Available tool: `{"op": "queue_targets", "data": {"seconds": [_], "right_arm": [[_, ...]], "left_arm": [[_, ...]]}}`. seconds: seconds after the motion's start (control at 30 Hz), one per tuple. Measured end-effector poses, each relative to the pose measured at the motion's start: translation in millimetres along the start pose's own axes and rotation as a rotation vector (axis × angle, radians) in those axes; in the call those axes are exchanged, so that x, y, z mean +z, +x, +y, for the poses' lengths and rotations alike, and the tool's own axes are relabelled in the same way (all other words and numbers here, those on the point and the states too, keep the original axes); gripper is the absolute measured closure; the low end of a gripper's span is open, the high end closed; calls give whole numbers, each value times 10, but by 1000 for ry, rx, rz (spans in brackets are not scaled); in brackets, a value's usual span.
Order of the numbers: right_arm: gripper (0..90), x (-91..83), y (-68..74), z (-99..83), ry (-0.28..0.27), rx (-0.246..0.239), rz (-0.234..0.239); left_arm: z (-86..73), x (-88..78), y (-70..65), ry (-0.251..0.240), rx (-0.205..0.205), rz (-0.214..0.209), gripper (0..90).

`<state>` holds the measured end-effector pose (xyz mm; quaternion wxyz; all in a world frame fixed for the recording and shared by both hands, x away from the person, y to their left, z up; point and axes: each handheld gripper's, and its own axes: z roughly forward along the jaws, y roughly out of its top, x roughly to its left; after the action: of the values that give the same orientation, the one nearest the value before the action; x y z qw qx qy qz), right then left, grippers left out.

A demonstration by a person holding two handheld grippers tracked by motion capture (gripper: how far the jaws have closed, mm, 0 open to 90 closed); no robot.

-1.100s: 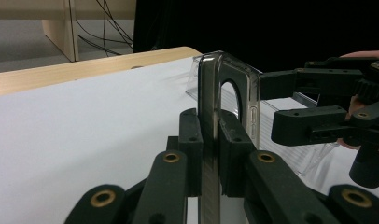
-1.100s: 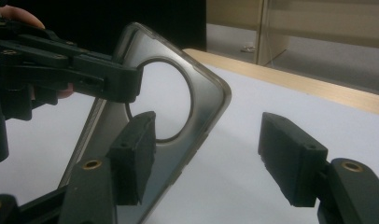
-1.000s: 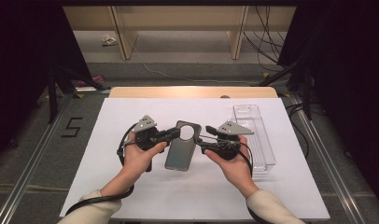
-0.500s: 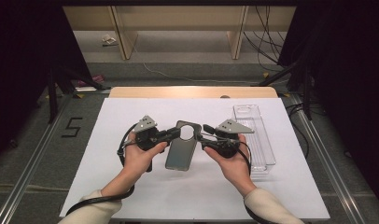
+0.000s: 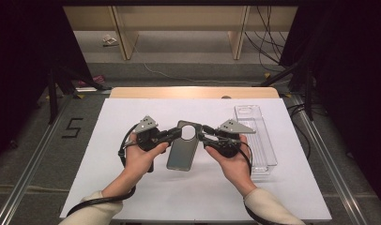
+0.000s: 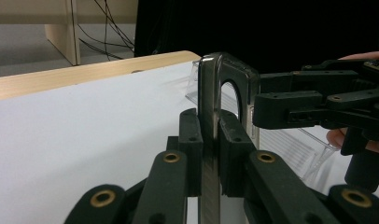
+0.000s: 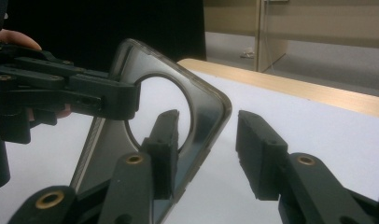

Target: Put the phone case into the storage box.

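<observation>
A grey translucent phone case [image 5: 181, 152] with a round camera hole is held above the white mat between the two grippers. My left gripper [image 5: 176, 135] is shut on the case's left edge near its top; in the left gripper view the pads [image 6: 192, 140] pinch the thin wall of the case [image 6: 209, 88]. My right gripper [image 5: 203, 134] reaches in from the right. Its jaws have just been closing and straddle the case's [image 7: 103, 154] right rim. The right-hand pad [image 7: 257, 154] still stands apart from the rim.
A clear plastic tray [image 5: 260, 140] lies on the mat to the right of my right hand. The white mat [image 5: 109, 122] covers a wooden table whose far edge [image 5: 193, 92] shows beyond it. Cables trail on the floor behind.
The right gripper's jaws have narrowed around the case's right rim. Both hands and the case have kept their places.
</observation>
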<state>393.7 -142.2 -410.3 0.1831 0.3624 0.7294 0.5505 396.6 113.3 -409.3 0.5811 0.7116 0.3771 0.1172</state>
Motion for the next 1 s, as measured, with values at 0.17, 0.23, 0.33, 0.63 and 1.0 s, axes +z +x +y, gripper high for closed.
{"op": "queue_targets", "data": {"seconds": [0.17, 0.23, 0.33, 0.63, 1.0], "right_arm": [[644, -7, -16, -4, 0, 7, -6], [650, -5, -24, -8, 1, 12, -9], [659, -8, -30, -8, -2, 17, -13], [692, 3, -41, -4, -6, 29, -15], [732, 31, -35, 6, -10, 41, -15]], "left_arm": [[-5, 2, 3, -1, -1, 4, 811], [-4, 3, -2, -2, 2, 6, 811], [-5, 6, -12, -4, 3, 5, 811], [-6, 6, -4, -10, 3, 11, 811], [-10, 5, -2, -11, 4, 13, 811]]}}
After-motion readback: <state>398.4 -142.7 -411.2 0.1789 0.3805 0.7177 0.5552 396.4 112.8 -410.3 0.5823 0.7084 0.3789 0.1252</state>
